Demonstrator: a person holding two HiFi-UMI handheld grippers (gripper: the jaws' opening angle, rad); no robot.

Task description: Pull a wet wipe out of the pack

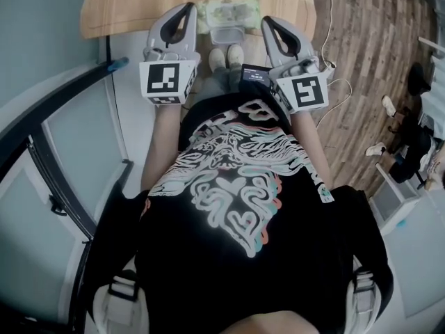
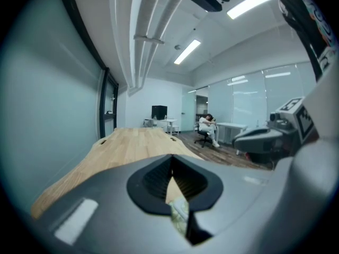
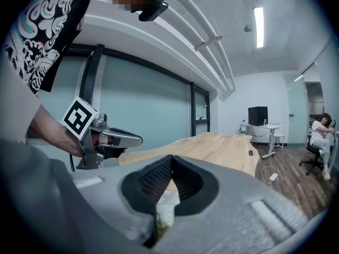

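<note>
From the head view, the near edge of the wooden table (image 1: 139, 5) ran across just ahead of me. The wet wipe pack (image 1: 228, 11) lay on it close to that edge, between my two tools. My left gripper (image 1: 186, 12) reached over the edge just left of the pack, and my right gripper (image 1: 268, 24) just right of it. There was bare tabletop on the left and open wood floor (image 1: 361, 61) to the right.

In the left gripper view, the table (image 2: 127, 147) stretched away long and clear, with a wall close on its left side. My left gripper (image 2: 170, 165) had its jaws pressed together with nothing gripped. A sliver of the pack (image 2: 180, 211) showed beyond them, low in the gap under the tips. The right gripper (image 2: 241, 139) hung off to the side, apart.

In the right gripper view, the table (image 3: 222, 147) ran ahead beside a glass wall (image 3: 143, 110). My right gripper (image 3: 170, 162) was closed tip to tip and held nothing. The pack (image 3: 165, 208) showed pale below the tips, and I could not tell whether it touched them. The left gripper (image 3: 139, 140) hung well apart.
</note>
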